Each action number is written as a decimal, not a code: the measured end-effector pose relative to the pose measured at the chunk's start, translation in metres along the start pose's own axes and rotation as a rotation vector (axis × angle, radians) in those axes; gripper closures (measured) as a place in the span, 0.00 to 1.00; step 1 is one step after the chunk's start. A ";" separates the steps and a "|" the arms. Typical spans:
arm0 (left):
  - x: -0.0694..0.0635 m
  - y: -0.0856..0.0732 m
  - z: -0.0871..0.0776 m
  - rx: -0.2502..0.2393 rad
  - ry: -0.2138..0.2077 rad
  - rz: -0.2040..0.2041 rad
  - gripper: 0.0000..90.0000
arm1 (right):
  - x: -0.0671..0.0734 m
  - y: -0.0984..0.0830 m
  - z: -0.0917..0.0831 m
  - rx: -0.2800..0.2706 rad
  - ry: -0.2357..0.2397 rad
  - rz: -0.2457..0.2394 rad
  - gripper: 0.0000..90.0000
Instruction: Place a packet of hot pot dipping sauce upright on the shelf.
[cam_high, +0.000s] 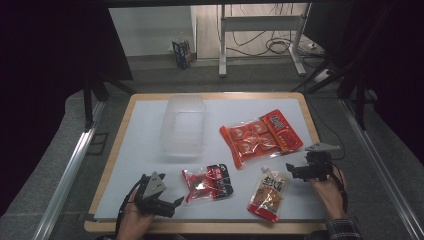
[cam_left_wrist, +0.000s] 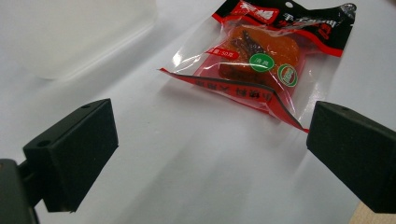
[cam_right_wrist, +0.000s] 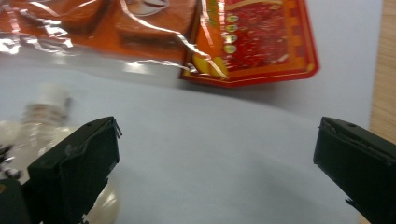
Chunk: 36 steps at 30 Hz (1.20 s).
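While both grippers sit low at the near edge of the table, nothing is held in either. Left gripper: jaws spread wide, empty, resting near the front left of the white mat. Its own view shows the small red-and-black snack packet lying flat just ahead of the jaws, slightly toward the right jaw, not touching either. Bare mat lies between jaws and packet; no obstruction there. From above, that packet sits just right of the left gripper.

Right gripper: jaws also wide apart, empty, held at the right side of the mat near the wooden border. The spouted pouch lies just left of it and nearer the front edge; in the right gripper view its white cap shows beside the left jaw, whether touching I cannot tell. Ahead of the jaws lies the large orange multi-pack, apart from them.

Surroundings: clear plastic container stands mid-table, behind the snack packet and left of the multi-pack, well apart from both grippers.
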<state>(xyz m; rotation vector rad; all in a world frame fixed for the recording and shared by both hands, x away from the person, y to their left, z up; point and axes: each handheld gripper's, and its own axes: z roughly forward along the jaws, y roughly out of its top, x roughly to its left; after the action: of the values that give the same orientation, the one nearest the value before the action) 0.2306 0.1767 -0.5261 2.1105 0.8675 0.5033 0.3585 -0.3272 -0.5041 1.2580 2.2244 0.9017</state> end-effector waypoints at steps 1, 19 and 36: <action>0.000 0.000 0.000 0.003 0.000 0.001 0.02 | -0.003 0.000 0.001 -0.001 -0.009 0.001 0.00; 0.000 0.000 0.002 0.020 0.013 0.008 0.02 | -0.029 0.022 0.029 0.017 -0.005 0.078 0.08; 0.000 -0.001 0.004 0.035 0.025 0.008 0.02 | -0.033 0.046 0.045 0.056 0.046 0.043 0.36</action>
<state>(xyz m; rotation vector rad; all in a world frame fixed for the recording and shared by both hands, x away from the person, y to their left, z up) 0.2325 0.1748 -0.5290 2.1439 0.8885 0.5236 0.4304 -0.3234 -0.5013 1.3279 2.2809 0.8984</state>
